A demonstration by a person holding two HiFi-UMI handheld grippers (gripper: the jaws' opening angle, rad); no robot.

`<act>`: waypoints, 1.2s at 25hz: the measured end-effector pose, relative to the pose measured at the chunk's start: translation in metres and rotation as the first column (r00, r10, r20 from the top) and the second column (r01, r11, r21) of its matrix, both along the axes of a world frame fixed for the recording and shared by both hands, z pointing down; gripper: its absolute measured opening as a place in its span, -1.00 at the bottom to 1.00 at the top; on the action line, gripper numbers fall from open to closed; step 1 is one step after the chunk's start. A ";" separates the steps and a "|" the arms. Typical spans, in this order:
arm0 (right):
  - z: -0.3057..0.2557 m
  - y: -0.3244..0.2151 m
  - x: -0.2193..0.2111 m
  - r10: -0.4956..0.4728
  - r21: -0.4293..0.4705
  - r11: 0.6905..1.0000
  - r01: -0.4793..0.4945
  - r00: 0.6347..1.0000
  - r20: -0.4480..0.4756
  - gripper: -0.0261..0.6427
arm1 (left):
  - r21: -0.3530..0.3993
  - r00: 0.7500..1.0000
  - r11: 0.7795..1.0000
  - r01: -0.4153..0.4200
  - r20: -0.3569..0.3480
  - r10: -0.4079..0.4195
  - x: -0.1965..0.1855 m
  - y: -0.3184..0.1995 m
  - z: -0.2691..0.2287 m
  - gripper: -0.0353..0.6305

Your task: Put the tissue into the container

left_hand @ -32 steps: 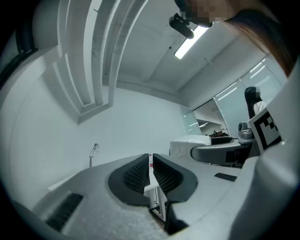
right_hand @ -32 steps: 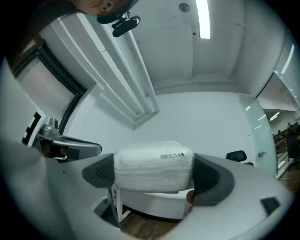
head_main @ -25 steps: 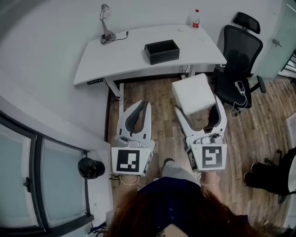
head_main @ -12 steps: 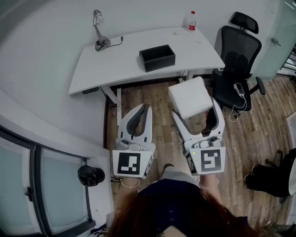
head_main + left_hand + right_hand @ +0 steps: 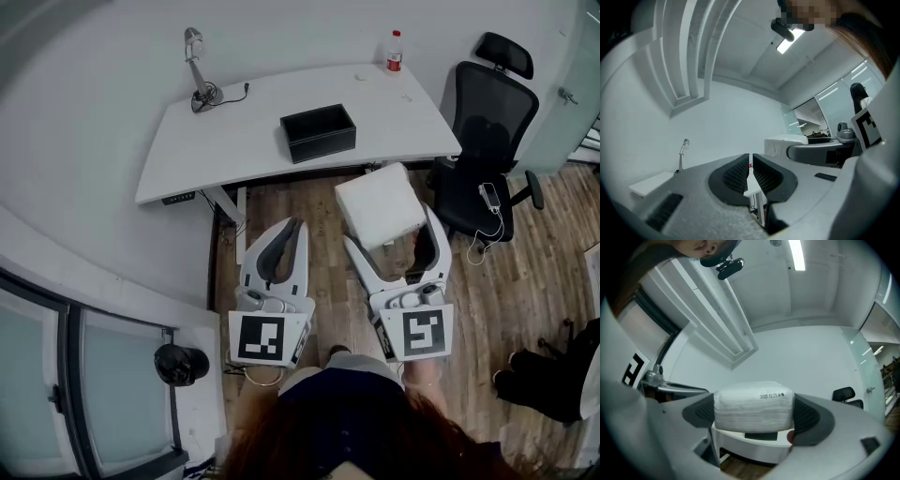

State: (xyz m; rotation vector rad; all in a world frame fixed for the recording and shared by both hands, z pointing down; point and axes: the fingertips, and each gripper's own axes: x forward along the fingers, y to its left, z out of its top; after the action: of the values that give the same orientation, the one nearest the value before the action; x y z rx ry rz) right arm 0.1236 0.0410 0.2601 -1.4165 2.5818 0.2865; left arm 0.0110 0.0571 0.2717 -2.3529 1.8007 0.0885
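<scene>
Squarely between right tool (image 5: 390, 226) jaws: tissue (image 5: 753, 405)

It was an office. A white desk (image 5: 239, 131) with a lamp (image 5: 197, 67) stood at the top of the frame. A black swivel chair (image 5: 487, 122) sat at upper right.

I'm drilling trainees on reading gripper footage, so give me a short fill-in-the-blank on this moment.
1. The gripper clamping the white plastic-wrapped tissue pack is the person's ____ one.
2. The black open-topped rectangular container stands on a ____ desk.
3. The other gripper, its jaws together, holds ____.

Missing words: right; white; nothing.
</scene>
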 end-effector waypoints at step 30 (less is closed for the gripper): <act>0.019 -0.107 -0.041 -0.030 -0.047 0.998 0.029 0.999 -0.015 0.43 | -0.058 1.000 0.998 -0.004 -0.022 0.002 -0.033 -0.104 0.018 -0.76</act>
State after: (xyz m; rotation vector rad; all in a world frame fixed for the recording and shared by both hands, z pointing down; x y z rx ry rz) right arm 0.0830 -0.0663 0.2795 -1.3957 2.6359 0.2348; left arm -0.0223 -0.0467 0.2900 -2.4030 1.8341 0.0644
